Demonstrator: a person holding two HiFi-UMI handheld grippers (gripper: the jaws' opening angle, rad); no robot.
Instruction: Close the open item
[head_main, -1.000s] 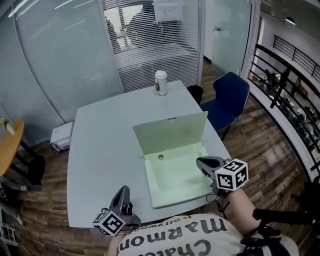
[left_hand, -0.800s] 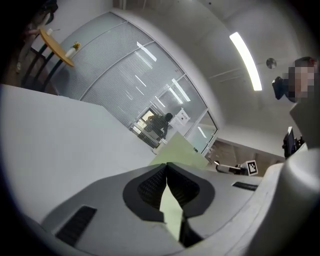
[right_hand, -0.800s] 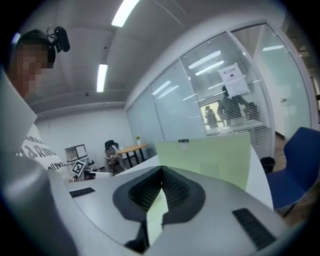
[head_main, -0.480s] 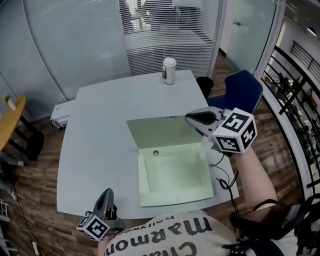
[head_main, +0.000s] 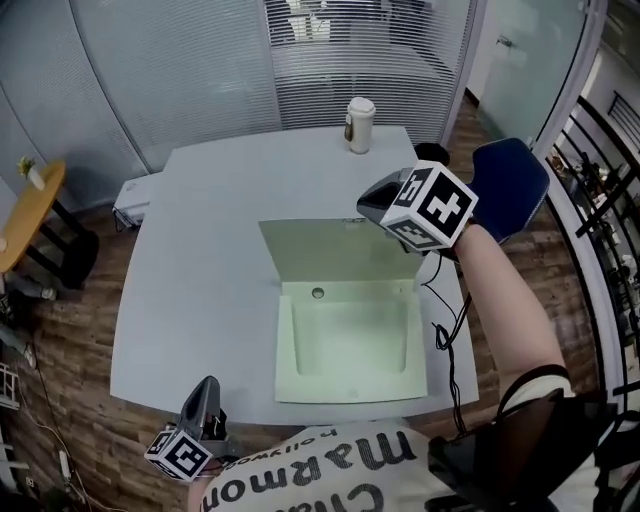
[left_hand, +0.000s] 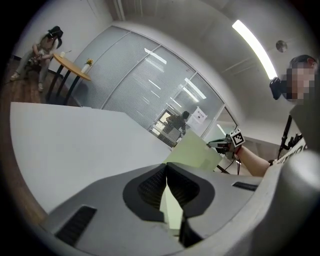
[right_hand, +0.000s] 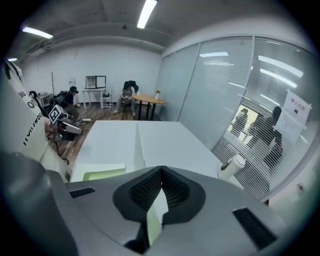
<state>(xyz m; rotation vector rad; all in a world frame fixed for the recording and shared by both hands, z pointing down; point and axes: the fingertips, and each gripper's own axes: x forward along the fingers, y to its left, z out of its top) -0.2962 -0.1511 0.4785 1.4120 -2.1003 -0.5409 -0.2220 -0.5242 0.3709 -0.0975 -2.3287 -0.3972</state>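
Clearly a push job: the lid may slip, the box may skate

Right now the box (head_main: 345, 345) sits on the tabletop (head_main: 200, 250) near its front edge, a little right of the middle. Its lid (head_main: 335, 250) stands up on the far side. The right gripper (head_main: 368, 205) hovers at the lid's upper right corner, jaws clenched together with nothing between them. The left gripper (head_main: 207, 388) hangs low off the front edge, well apart from the box, also clenched and empty.

My guess is the lid gets nudged down from behind. Pushing at one corner only could twist the thin panel, so it folds crooked and misses the tray walls. With nothing steadying the base, a push toward the front could slide the whole box to the edge, or even off it. The closed jaws might ride over the lid's top edge and lose it. I can't tell whether they touch it yet. The cup (head_main: 359, 111) at the back edge is well apart and looks safe.
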